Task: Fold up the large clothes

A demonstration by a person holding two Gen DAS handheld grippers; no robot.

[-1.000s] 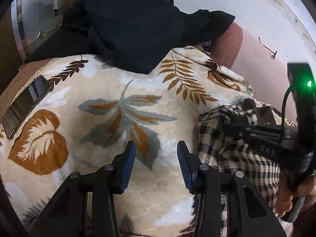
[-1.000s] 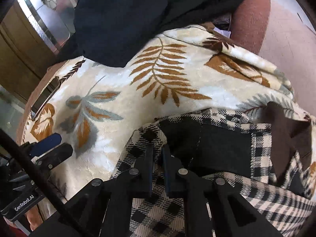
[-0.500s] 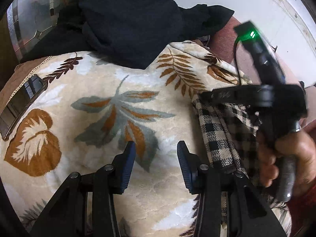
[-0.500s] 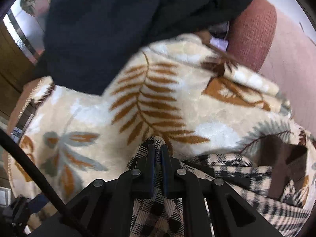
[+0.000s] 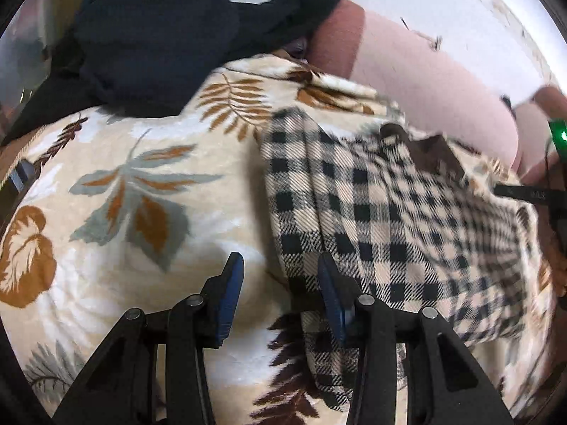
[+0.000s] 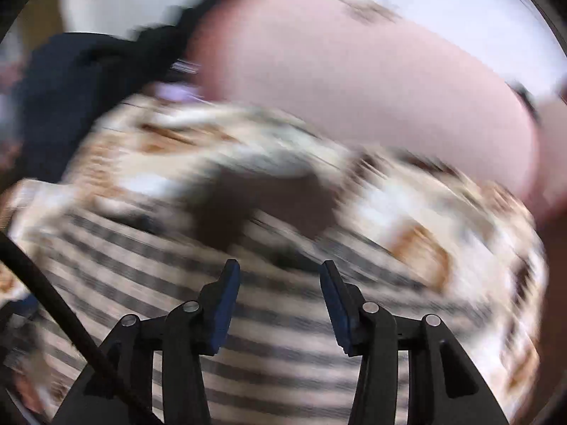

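A black-and-cream checked garment [image 5: 375, 219] lies folded over on a leaf-patterned blanket [image 5: 141, 191]. My left gripper [image 5: 280, 283] stands open just above the blanket at the garment's left edge, with nothing between its fingers. In the right wrist view, which is blurred by motion, my right gripper [image 6: 280, 294] hovers over the checked garment [image 6: 170, 283]; its jaws are opening and nothing is between them. The right gripper's body with a green light [image 5: 558, 138] shows at the far right edge of the left wrist view.
A heap of dark clothing [image 5: 152, 35] lies at the far end of the blanket. A pink padded sofa back [image 5: 425, 81] runs along the right, with a white wall behind. A dark flat object [image 5: 17, 177] lies at the blanket's left edge.
The right gripper carried the checked cloth's edge across, let it go and swung off to the right with its jaws parted. The garment now lies folded over. The left gripper shifted toward the garment.
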